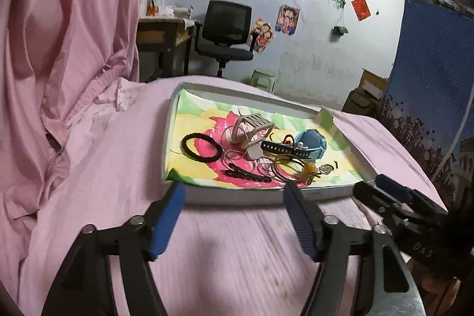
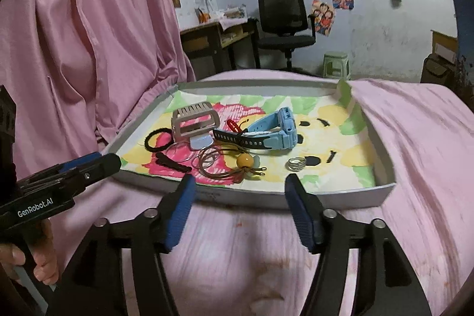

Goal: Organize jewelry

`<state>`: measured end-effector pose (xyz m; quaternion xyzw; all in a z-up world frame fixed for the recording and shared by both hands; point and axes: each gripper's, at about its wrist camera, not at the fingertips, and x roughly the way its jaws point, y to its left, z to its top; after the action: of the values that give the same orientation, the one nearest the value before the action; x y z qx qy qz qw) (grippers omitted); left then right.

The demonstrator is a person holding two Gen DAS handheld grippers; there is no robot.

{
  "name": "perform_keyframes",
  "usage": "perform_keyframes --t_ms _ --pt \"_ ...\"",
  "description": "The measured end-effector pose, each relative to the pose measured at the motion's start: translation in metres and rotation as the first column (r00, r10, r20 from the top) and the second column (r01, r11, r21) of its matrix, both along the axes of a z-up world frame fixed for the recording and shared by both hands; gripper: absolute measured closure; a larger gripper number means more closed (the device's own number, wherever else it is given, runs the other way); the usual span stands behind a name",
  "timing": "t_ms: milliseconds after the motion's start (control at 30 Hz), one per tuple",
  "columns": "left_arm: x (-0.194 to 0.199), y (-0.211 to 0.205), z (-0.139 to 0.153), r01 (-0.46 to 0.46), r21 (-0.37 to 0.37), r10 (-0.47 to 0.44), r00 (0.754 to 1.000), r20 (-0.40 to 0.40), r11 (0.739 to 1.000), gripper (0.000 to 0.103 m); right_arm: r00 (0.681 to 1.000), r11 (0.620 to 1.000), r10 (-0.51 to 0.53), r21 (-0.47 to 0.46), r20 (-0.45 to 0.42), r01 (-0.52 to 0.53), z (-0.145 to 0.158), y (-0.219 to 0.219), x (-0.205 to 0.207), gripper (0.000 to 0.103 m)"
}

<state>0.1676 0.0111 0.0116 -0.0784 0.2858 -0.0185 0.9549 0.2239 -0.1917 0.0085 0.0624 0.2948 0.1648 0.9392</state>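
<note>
Shallow grey tray (image 1: 243,196) w/ bright floral liner sits on pink bed (image 1: 237,250), jewelry piled inside. L claw (image 1: 234,191) wide open, nothing btwn pads, tips just short of tray's near wall. R claw (image 2: 240,181) also open wide, empty, tips at same near wall; it also shows at 3 o'clock in left-wrist view.

In the right-wrist view, around the pile's middle:
- blue watch (image 2: 275,132) at 2 o'clock
- beige hair claw-clip (image 2: 194,122) at 10 o'clock
- black hair tie (image 2: 157,139) at 9 o'clock, black barrette (image 2: 173,163) at 8
- amber bead cord (image 2: 246,162) at 6 o'clock, thin wire bangles (image 2: 207,159) just beside it
- silver ring (image 2: 296,163) at 4 o'clock, apart from pile

Pink curtain (image 2: 89,34) hangs at 9 o'clock of tray. Person's hand (image 2: 26,259) grips L tool's handle.
</note>
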Motion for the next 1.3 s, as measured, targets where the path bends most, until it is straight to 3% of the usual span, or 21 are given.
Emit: perform_keyframes --t_ms 200,467,733,1300 --pt "-0.036 -0.001 0.007 -0.027 0.037 0.024 0.995 0.093 0.999 0.010 0.995 0.999 -0.051 0.022 0.088 0.049 0.014 -0.014 -0.034 0.024" --pt "-0.070 -0.002 0.010 -0.065 0.061 0.052 0.980 0.192 0.996 0.001 0.964 0.992 -0.122 0.007 0.236 0.124 0.030 -0.024 -0.083 0.008" --pt "-0.080 -0.001 0.011 -0.091 0.050 0.078 0.972 0.223 0.995 0.001 0.916 0.984 -0.168 0.002 0.364 0.180 0.043 -0.030 -0.118 0.006" --pt "-0.080 0.001 0.011 -0.097 0.048 0.084 0.971 0.223 0.994 0.001 0.913 0.982 -0.181 0.017 0.365 0.188 0.046 -0.033 -0.122 0.006"
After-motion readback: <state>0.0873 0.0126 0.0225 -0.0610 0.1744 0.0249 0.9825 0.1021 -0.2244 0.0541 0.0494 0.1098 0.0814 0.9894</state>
